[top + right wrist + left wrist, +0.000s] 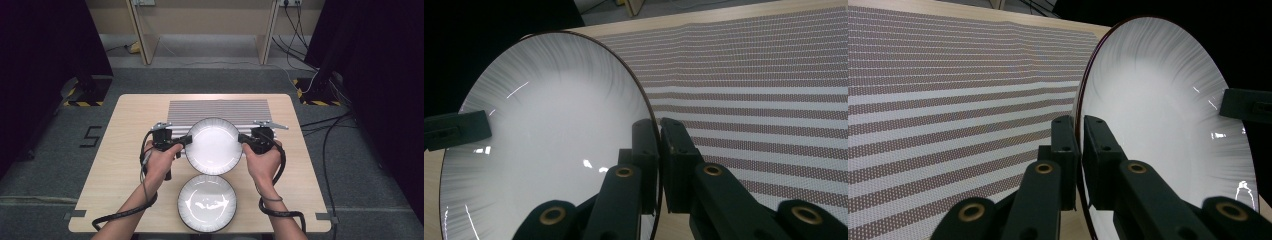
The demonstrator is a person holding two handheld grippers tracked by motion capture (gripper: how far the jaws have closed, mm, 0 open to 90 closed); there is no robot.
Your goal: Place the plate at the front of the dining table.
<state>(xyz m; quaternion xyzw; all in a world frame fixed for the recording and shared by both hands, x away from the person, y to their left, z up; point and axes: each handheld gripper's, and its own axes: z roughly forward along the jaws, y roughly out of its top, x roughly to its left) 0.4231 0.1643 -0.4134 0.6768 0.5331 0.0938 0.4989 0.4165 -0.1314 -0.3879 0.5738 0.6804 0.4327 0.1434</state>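
White plate (pixel 213 145) held up over the striped mat (pixel 218 111) on the counter (pixel 125 150), left tongs (pixel 188 140) pinching its left rim, right tongs (pixel 242 139) pinching its right rim, second plate (pixel 207 202) lying just in front.

- The high view looks forward and down from above the person's side, taking in the whole desk (pixel 125 150) from far off.
- The left gripper view sits very close behind its jaws, facing the upper plate (pixel 1158 125) at 3 o'clock.
- The right gripper view mirrors it, with that plate (pixel 549 140) at 9 o'clock.
- All three share this plate (pixel 214 145) and the striped mat (pixel 218 111).
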